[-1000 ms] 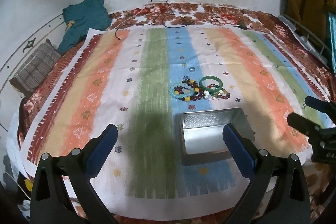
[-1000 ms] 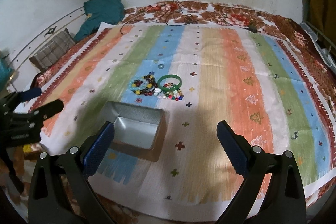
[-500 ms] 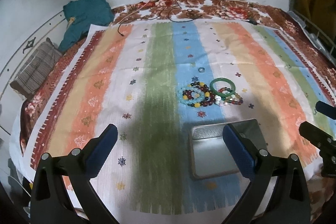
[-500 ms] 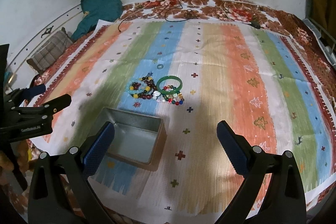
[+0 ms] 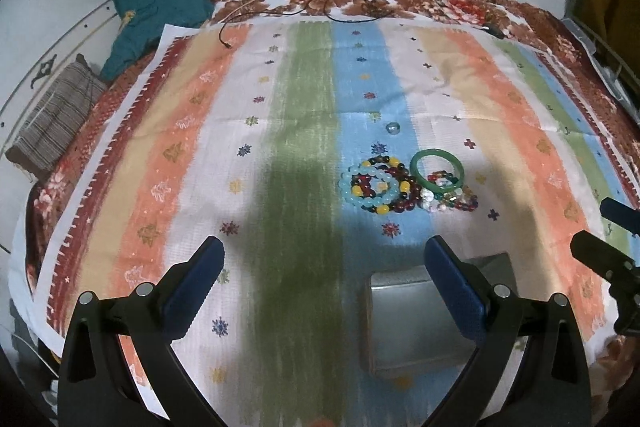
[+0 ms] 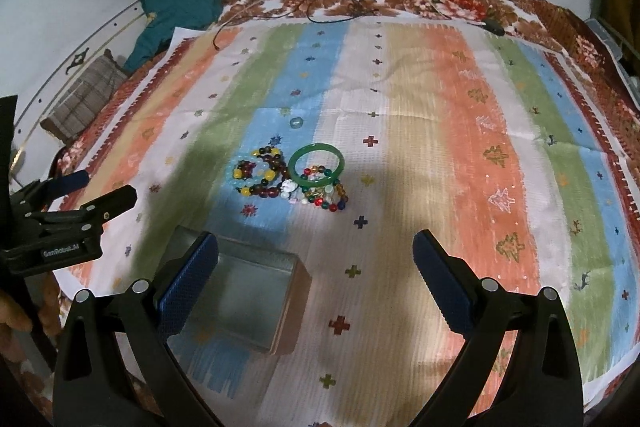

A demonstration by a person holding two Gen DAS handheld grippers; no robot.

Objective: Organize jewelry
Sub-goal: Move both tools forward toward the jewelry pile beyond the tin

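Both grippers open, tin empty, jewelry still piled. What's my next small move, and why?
Probably ease the right gripper forward and down over the green bangle. It tops the bead bracelets, both grippers are open and empty, and the metal tin sits just behind.

The only lettering I can read is "GenRobot.AI", white on the black body of my left claw [image 6: 102, 191], seen from my right wrist beside the metal tin [image 6: 240, 301].

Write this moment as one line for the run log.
left gripper: open, empty | right gripper: open, empty | jewelry pile: on cloth, untouched | metal tin: empty
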